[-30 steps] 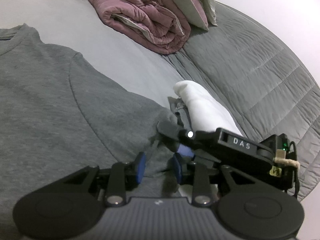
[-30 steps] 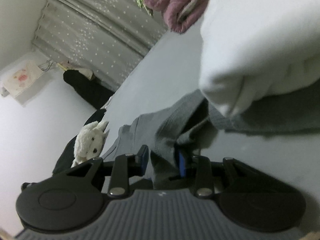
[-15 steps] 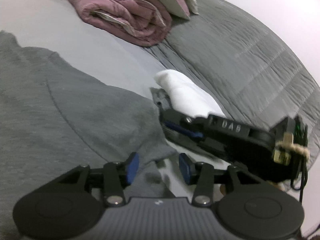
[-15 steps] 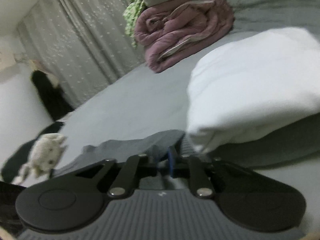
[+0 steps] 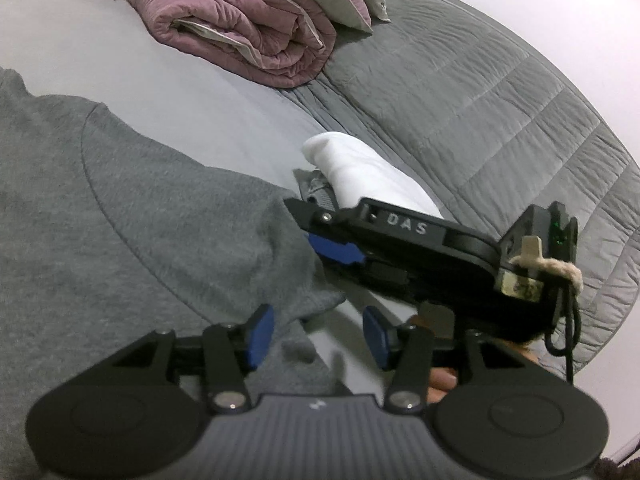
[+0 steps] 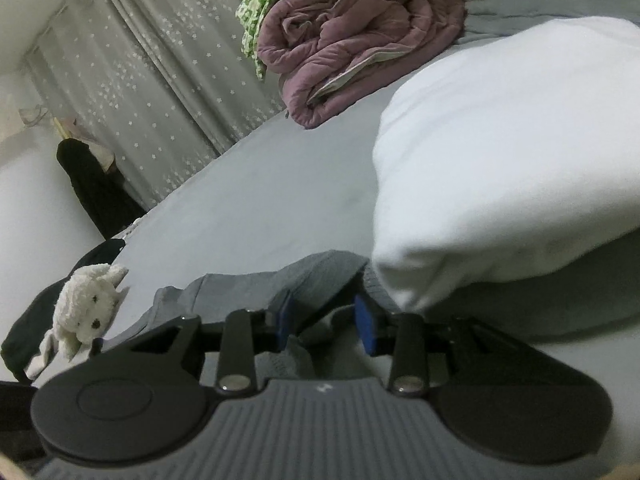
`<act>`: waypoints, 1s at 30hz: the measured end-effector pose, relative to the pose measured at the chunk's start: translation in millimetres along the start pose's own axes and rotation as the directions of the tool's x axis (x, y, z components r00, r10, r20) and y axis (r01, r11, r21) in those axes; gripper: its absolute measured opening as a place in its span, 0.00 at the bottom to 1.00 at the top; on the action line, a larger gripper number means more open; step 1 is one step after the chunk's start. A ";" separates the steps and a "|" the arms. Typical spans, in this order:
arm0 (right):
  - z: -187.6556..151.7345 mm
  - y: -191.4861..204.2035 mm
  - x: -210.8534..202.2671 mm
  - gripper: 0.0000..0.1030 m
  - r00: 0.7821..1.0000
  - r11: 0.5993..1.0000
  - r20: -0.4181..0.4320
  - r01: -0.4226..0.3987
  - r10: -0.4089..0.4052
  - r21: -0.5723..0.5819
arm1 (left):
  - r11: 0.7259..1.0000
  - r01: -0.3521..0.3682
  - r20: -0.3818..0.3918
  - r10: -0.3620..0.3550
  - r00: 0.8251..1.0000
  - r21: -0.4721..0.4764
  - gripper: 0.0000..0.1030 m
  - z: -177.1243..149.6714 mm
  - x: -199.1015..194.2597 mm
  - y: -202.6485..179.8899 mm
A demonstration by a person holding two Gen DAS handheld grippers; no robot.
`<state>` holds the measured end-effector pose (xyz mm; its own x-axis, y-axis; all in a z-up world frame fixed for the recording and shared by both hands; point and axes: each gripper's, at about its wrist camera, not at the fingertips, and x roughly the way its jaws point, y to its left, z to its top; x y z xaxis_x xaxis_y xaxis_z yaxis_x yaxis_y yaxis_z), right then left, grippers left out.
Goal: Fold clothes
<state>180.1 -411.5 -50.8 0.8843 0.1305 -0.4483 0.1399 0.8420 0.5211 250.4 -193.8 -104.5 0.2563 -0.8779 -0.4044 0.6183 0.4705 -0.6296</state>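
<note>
Grey T-shirt (image 5: 132,200): it lies spread flat on the pale bedsheet (image 5: 224,108), its short sleeve (image 5: 280,256) running toward the folded white garment (image 5: 360,176); that white stack is my landmark throughout

Left tongs (image 5: 318,334): I read the jaws as wide apart with nothing between the blue pads; the sleeve hem lies just under and ahead of them, on the near side of the white stack

Right tongs (image 6: 326,316): seen from the left camera it lies low beside the white stack, its tip at the sleeve edge; in its own view the jaws stand partly open; a grey fold (image 6: 320,276) rises between the pads, but I cannot tell whether either pad touches it

White stack hazard: the right tongs work hard against the white stack (image 6: 500,160), which already sits on another folded grey piece (image 6: 540,308); I judge a sideways sweep could shove or topple that pile

Sleeve hazard: the knit is limp; if I close on one layer only, the sleeve may bunch or drag the shirt body out of square

Change in half a second: the right jaws were nearly shut on the grey cloth and are now visibly apart; the left jaws were open then and are open now; the sleeve lies about where it was beside the white stack
</note>
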 end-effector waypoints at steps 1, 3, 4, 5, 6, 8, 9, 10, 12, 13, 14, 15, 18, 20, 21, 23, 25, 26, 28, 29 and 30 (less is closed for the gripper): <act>0.0 1.3 1.5 0.37 1.000 1.000 0.004 -0.005 0.005 -0.006 | 1.000 0.000 0.000 0.000 1.000 0.000 0.49 0.0 0.0 0.0; 0.9 3.1 4.9 0.36 1.000 1.000 0.004 -0.006 0.006 -0.016 | 1.000 0.000 0.000 0.000 1.000 -0.001 0.49 0.0 0.0 0.2; 1.6 4.0 6.6 0.36 1.000 1.000 0.003 -0.006 0.006 -0.021 | 1.000 0.001 0.000 -0.001 1.000 -0.001 0.49 0.2 0.1 0.4; 2.1 4.4 7.3 0.36 1.000 1.000 -0.002 -0.004 0.004 -0.021 | 1.000 0.001 -0.001 -0.001 1.000 -0.002 0.49 0.4 0.2 0.6; 2.7 4.5 6.2 0.36 1.000 1.000 -0.011 -0.003 0.003 -0.016 | 1.000 0.002 -0.001 -0.002 1.000 -0.002 0.49 0.5 0.2 0.8; 4.2 4.6 2.1 0.36 1.000 1.000 -0.031 -0.006 0.006 -0.004 | 1.000 0.003 -0.002 -0.003 1.000 -0.003 0.49 0.7 0.1 1.1; 4.9 4.7 0.1 0.36 0.999 1.000 -0.041 -0.007 0.007 0.002 | 1.000 0.002 -0.001 -0.002 1.000 -0.003 0.49 0.7 0.2 0.7; 5.6 4.7 -2.0 0.36 0.999 1.000 -0.050 -0.008 0.009 0.008 | 1.000 0.002 -0.001 -0.002 1.000 -0.003 0.49 0.8 0.2 0.4; 7.1 4.8 -6.1 0.36 0.997 1.000 -0.070 -0.011 0.012 0.020 | 1.000 0.001 0.003 -0.001 1.000 -0.008 0.49 1.2 -0.7 1.1; 7.8 4.8 -8.1 0.36 0.997 1.000 -0.080 -0.012 0.014 0.026 | 1.000 0.000 0.008 0.001 1.000 -0.014 0.49 1.7 -1.5 1.7; 8.6 4.9 -10.2 0.36 0.996 0.999 -0.090 -0.013 0.015 0.032 | 1.000 -0.002 0.014 0.003 1.000 -0.021 0.48 2.3 -2.7 2.5; 9.3 4.9 -12.2 0.37 0.995 0.999 -0.100 -0.014 0.017 0.038 | 1.000 -0.004 0.019 0.004 1.000 -0.029 0.48 3.0 -4.4 3.6; 11.5 5.0 -18.4 0.41 0.991 0.998 -0.129 -0.016 0.023 0.057 | 0.999 -0.015 0.043 0.017 0.999 -0.044 0.47 5.4 -11.1 5.5; 12.4 3.6 -22.1 0.44 0.990 0.997 -0.135 -0.022 0.032 0.075 | 0.998 -0.028 0.065 0.031 0.997 -0.052 0.47 7.5 -16.7 6.1; 13.1 3.6 -23.4 0.44 0.991 0.996 -0.131 -0.025 0.035 0.081 | 0.998 -0.034 0.074 0.038 0.997 -0.058 0.47 8.6 -19.4 7.0; 15.1 4.8 -24.9 0.44 0.993 0.996 -0.110 -0.034 0.043 0.078 | 0.995 -0.053 0.090 0.060 0.994 -0.082 0.47 11.0 -24.3 11.0; 17.4 4.8 -23.7 0.44 0.995 0.996 -0.091 -0.041 0.048 0.084 | 0.991 -0.069 0.102 0.081 0.991 -0.116 0.43 12.6 -27.7 16.9; 18.5 4.8 -23.1 0.44 0.995 0.995 -0.082 -0.044 0.051 0.087 | 0.988 -0.075 0.106 0.089 0.990 -0.133 0.42 13.1 -28.9 19.9; 18.9 2.8 -19.2 0.43 0.997 0.995 -0.069 -0.030 0.036 0.092 | 0.984 -0.077 0.105 0.094 0.990 -0.160 0.39 13.3 -28.8 25.0; 18.4 2.6 -16.7 0.43 0.997 0.996 -0.071 -0.014 0.021 0.087 | 0.983 -0.080 0.103 0.098 0.990 -0.163 0.38 12.9 -27.7 25.8; 17.3 3.9 -15.1 0.44 0.996 0.997 -0.085 -0.001 0.007 0.075 | 0.983 -0.087 0.101 0.104 0.989 -0.159 0.38 12.6 -27.0 25.4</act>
<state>175.0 -419.2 -29.4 0.8445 0.1805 -0.5043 0.1720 0.8003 0.5744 268.6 -159.3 -101.2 0.3934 -0.8285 -0.3985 0.4677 0.5535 -0.6891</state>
